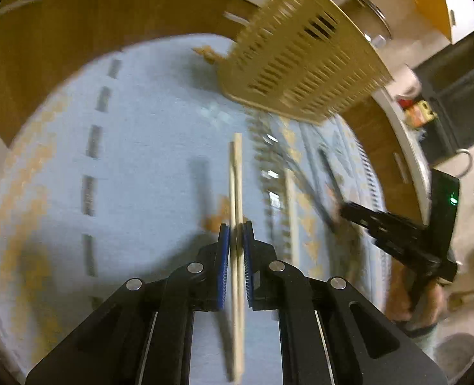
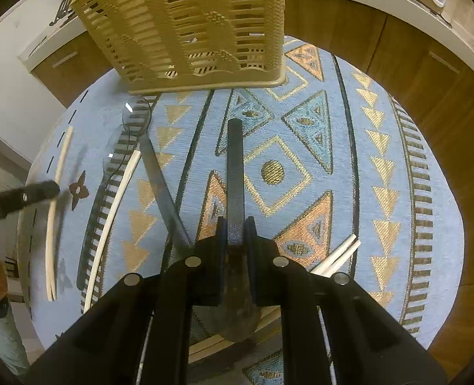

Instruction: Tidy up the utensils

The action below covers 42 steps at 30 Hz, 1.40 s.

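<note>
My left gripper (image 1: 236, 224) is shut on a pair of pale wooden chopsticks (image 1: 236, 173) and holds them above the blue patterned cloth (image 1: 140, 160). The tan slotted utensil basket (image 1: 301, 64) stands ahead to the right. My right gripper (image 2: 236, 221) is shut on a dark spoon (image 2: 235, 166) by its handle, the bowl toward the camera. The basket (image 2: 198, 25) stands straight ahead. The left gripper's fingers (image 2: 41, 191) and chopsticks (image 2: 52, 211) show at the left.
On the cloth (image 2: 381, 173) lie a clear plastic spoon (image 2: 118, 147), a dark-handled utensil (image 2: 160, 183), a single chopstick (image 2: 115, 221) and more chopsticks (image 2: 336, 256) to the right. Wooden cabinets (image 2: 429, 96) and a white counter surround the round table.
</note>
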Motion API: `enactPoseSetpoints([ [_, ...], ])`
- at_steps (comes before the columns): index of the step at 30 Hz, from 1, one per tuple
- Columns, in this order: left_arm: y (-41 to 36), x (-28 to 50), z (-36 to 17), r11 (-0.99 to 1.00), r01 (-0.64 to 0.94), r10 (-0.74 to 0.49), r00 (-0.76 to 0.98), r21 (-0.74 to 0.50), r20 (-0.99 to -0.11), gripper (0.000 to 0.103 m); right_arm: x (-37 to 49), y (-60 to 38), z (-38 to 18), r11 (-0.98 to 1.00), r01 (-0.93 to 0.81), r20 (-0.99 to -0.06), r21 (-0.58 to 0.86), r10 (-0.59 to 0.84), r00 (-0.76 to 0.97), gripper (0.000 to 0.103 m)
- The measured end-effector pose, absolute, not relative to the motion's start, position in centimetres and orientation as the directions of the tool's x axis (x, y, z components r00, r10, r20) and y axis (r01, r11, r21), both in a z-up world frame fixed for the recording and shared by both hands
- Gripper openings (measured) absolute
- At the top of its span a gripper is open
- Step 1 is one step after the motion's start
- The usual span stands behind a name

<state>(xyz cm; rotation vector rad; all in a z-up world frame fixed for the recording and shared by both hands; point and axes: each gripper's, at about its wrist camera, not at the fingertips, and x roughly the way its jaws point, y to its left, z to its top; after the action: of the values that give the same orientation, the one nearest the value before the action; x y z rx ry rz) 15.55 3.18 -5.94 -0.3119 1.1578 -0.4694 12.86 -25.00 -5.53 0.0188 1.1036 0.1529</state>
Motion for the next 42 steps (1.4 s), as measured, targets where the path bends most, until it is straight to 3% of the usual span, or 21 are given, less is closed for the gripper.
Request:
enactPoseSetpoints([
  [4, 3.7, 15.2, -5.9, 0.864, 0.204, -0.503, 0.317, -0.460, -0.804, 0.007, 12.7, -25.0, -5.7, 0.989, -0.112, -0.886, 0.100, 0.140, 0.443, 0.010],
  [6, 3.8, 15.0, -5.5, 0.860, 0.229, -0.510, 0.321, -0.457, -0.798, 0.019, 12.7, -25.2, -5.6, 0.988, -0.113, -0.885, 0.103, 0.142, 0.443, 0.010],
  [7, 3.8, 14.8, -5.2, 0.856, 0.251, -0.514, 0.320, -0.452, -0.796, 0.029, 12.7, -25.2, -5.6, 0.988, -0.113, -0.885, 0.102, 0.142, 0.443, 0.010],
  [8, 3.8, 14.8, -5.1, 0.863, 0.254, -0.502, 0.330, -0.437, -0.800, 0.030, 12.4, -25.3, -5.5, 0.988, -0.115, -0.885, 0.100, 0.141, 0.444, 0.010],
  [11, 4.2, 14.8, -5.1, 0.895, 0.250, -0.438, 0.338, -0.369, -0.833, 0.017, 12.4, -25.2, -5.5, 0.989, -0.116, -0.885, 0.096, 0.139, 0.445, 0.010],
  [20, 0.9, 16.6, -6.3, 0.940, 0.280, -0.288, 0.342, -0.196, -0.894, 0.014, 12.5, -24.6, -5.7, 0.989, -0.119, -0.886, 0.087, 0.131, 0.445, 0.010],
  [31, -0.8, 18.4, -5.9, 0.942, 0.315, -0.224, 0.331, -0.116, -0.917, 0.014, 13.4, -24.6, -5.7, 0.987, -0.117, -0.895, 0.111, 0.150, 0.420, 0.010],
  [37, -3.3, 17.7, -5.9, 0.928, 0.367, -0.089, 0.381, 0.063, -0.920, 0.014, 13.9, -24.4, -5.6, 0.989, -0.109, -0.909, 0.099, 0.134, 0.394, 0.010],
  [42, -3.7, 18.3, -5.7, 0.920, 0.388, -0.091, 0.352, 0.057, -0.932, 0.010, 15.7, -24.5, -5.3, 0.988, -0.091, -0.932, 0.123, 0.147, 0.331, 0.011],
])
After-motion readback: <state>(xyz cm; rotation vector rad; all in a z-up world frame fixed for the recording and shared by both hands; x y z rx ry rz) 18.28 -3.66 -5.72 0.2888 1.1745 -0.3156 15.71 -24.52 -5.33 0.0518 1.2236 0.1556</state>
